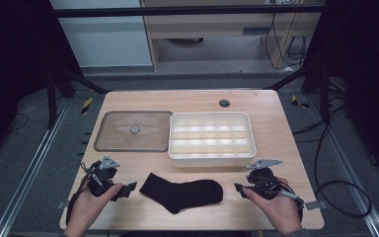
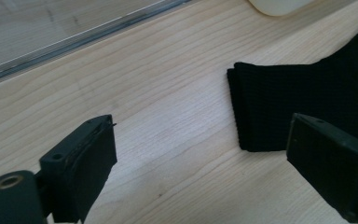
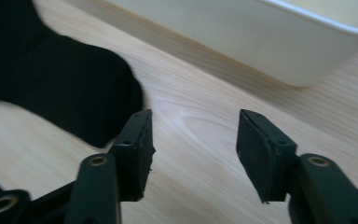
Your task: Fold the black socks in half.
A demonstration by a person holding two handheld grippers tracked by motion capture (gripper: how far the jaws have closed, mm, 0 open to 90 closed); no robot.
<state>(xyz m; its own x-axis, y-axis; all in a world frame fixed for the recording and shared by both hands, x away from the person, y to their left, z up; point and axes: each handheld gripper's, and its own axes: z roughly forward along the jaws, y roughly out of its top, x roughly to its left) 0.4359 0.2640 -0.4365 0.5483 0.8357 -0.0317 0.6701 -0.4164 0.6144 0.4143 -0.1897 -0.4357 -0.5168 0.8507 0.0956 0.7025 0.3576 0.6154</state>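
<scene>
On the left of the wooden counter (image 1: 128,101), the left claw (image 1: 130,188) sits in the person's left hand (image 1: 91,205) near the front edge, its tips pointing toward the cuff of the black sock (image 1: 182,193). In the left gripper view its jaws stand wide apart with bare wood between them; the sock's ribbed cuff (image 2: 279,107) lies just beyond the jaw on the right side of that view, and nothing is held. Behind this hand, farther back on the counter, a clear flat lid (image 1: 134,131) with a small round knob lies flat, touching or just beside the white divided box (image 1: 211,138).

In the middle, the sock lies flat on the counter between the two claws, cuff toward the left claw and toe toward the right one, just in front of the box. The box's compartments look empty, though the high view is too coarse to be sure.

On the right, the right claw (image 1: 238,187) is in the person's right hand (image 1: 276,207), tips pointing at the sock's toe end. In the right gripper view its jaws are partly apart with only wood between them; the sock's toe (image 3: 74,93) lies just past the jaw on the left of that view, untouched, and the box's white wall (image 3: 242,42) rises beyond.
</scene>
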